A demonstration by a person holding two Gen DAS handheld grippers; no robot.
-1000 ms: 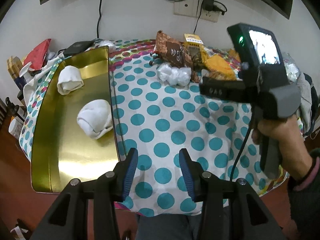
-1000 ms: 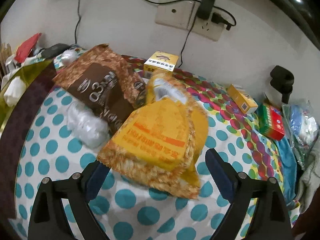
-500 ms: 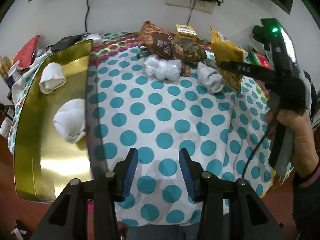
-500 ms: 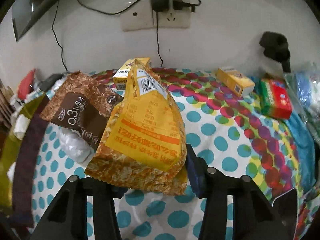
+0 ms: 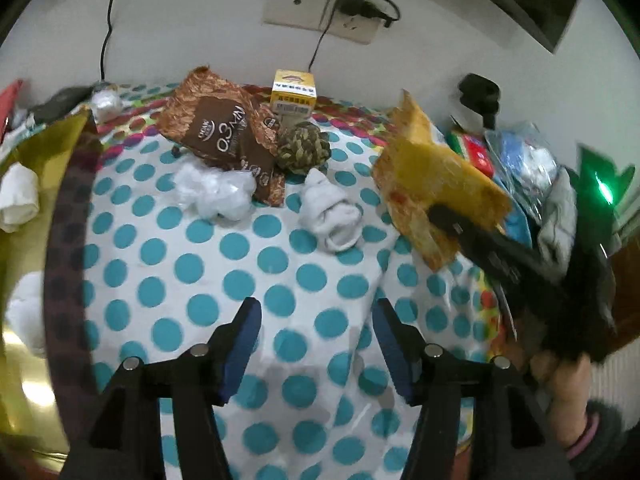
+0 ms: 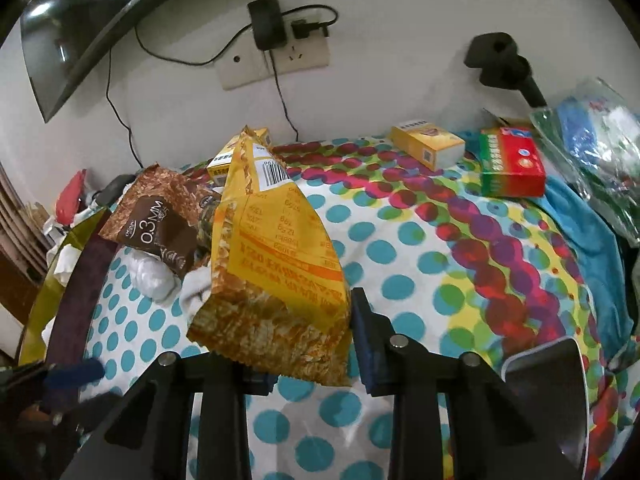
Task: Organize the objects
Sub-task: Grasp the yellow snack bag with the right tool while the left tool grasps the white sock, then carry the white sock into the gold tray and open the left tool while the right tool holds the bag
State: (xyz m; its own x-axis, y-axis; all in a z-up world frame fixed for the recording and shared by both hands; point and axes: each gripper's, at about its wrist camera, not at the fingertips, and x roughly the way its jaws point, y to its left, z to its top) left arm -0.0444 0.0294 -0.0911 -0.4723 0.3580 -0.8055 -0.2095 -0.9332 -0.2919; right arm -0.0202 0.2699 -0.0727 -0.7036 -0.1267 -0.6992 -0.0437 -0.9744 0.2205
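My right gripper [image 6: 304, 324] is shut on the lower edge of a yellow snack bag [image 6: 276, 264] and holds it tilted above the dotted tablecloth; the left wrist view shows the bag [image 5: 432, 184] raised at the right. My left gripper [image 5: 316, 312] hovers over the cloth with its jaws opening and nothing between them. Ahead of it lie a rolled white sock [image 5: 332, 216], a clump of white plastic [image 5: 216, 192], a brown snack bag [image 5: 224, 136] and a scaly greenish ball [image 5: 304, 148]. A gold tray [image 5: 24, 380] at the left holds two white sock rolls.
A yellow box [image 5: 294, 96] stands by the wall under a socket with cables. At the right are another yellow box [image 6: 428, 144], a red and green box [image 6: 512, 162], a blue cloth [image 6: 588, 232], plastic bags and a dark flat device [image 6: 544, 380].
The right gripper closed on the yellow bag and lifted it to the right, uncovering the white sock. The left gripper swung right, away from the tray, and its jaws spread wider.
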